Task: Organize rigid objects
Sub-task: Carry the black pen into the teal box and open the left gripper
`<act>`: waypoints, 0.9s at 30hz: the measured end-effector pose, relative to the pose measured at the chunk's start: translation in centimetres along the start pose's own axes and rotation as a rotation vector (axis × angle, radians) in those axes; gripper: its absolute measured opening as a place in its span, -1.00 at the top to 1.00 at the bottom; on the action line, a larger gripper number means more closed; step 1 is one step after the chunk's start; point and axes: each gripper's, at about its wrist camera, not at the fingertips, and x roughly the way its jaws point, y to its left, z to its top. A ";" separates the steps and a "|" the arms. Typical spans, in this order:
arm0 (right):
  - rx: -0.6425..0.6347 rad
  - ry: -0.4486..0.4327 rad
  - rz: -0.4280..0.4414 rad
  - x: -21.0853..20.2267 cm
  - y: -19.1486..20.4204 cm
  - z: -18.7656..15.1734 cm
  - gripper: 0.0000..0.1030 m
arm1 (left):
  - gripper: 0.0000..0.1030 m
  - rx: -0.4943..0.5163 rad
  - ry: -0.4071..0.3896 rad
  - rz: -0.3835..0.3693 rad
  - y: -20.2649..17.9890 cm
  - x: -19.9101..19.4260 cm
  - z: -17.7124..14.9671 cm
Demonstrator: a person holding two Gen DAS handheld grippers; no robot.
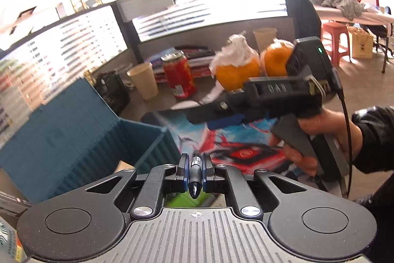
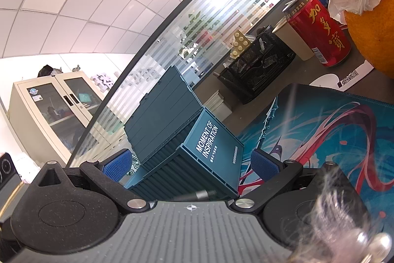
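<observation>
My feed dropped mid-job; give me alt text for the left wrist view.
The left gripper is shut on a black pen beside an open teal box. The right gripper hovers over a colourful mat, with a red can and oranges behind.

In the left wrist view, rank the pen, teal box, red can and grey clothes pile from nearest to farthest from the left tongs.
1. Pen, clamped between the left tongs.
2. Teal box, left.
3. Red can, mid-desk.
4. Grey clothes pile, on the far right table.

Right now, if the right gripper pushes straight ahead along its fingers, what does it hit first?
Most likely the teal box: it sits dead centre between the open right gripper fingers, close in front. How big the gap is, I can't tell from this view.
</observation>
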 end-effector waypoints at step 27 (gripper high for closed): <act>0.016 -0.003 0.005 -0.1 -0.1 -0.2 -1.00 | 0.84 -0.087 0.031 0.050 10.8 1.9 1.0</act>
